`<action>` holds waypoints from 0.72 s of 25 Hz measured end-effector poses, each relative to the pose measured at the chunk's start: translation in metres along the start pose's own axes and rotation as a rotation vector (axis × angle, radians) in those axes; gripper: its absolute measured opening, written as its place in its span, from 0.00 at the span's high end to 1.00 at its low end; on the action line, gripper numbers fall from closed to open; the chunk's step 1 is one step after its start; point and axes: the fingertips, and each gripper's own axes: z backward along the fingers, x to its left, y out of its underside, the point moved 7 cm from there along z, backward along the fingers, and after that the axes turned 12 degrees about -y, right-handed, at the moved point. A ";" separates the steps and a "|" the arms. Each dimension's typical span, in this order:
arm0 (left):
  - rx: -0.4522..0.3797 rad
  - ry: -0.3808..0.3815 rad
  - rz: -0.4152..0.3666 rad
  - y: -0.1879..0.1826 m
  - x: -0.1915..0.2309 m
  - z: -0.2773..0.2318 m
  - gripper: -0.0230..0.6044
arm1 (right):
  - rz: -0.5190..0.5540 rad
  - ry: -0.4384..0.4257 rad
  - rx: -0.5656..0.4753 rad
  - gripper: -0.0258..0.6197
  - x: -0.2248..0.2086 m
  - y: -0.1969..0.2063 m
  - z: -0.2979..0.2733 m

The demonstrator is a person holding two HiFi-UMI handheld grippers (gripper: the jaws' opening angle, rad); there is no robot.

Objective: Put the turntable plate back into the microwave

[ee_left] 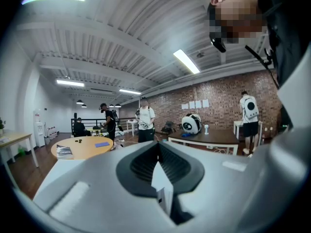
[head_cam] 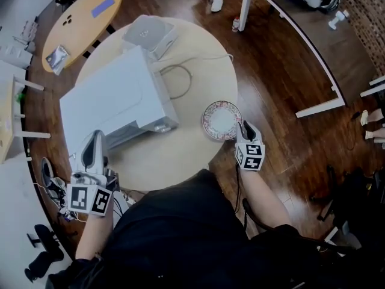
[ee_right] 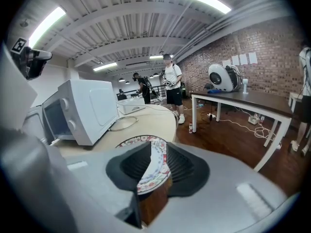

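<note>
The floral-rimmed plate [head_cam: 221, 120] lies at the round table's [head_cam: 180, 155] right edge, to the right of the white microwave [head_cam: 114, 101]. My right gripper [head_cam: 242, 129] reaches it from the near side. In the right gripper view the plate's rim [ee_right: 156, 165] runs between the jaws of the right gripper [ee_right: 153, 168], which stand slightly apart and do not clamp it. My left gripper [head_cam: 95, 138] is at the microwave's front left corner. In the left gripper view it [ee_left: 158, 171] is shut on a thin white edge [ee_left: 163, 183], the microwave door.
A flat white device [head_cam: 150, 35] and a looped cable [head_cam: 177, 80] lie behind the microwave. The table edge drops to wooden floor [head_cam: 283, 137] just right of the plate. A yellow round table [head_cam: 78, 23] and a white-framed table [head_cam: 289, 35] stand farther off. People stand in the background.
</note>
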 end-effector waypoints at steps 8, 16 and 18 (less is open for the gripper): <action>0.026 -0.021 -0.015 0.003 -0.003 -0.002 0.96 | -0.059 -0.015 -0.013 0.73 -0.012 0.004 -0.012; 0.044 -0.024 -0.027 0.003 -0.007 -0.004 0.96 | -0.101 -0.037 0.014 0.67 -0.019 0.012 -0.023; 0.046 -0.025 -0.034 0.002 -0.007 -0.004 0.96 | -0.116 -0.042 0.018 0.65 -0.021 0.015 -0.025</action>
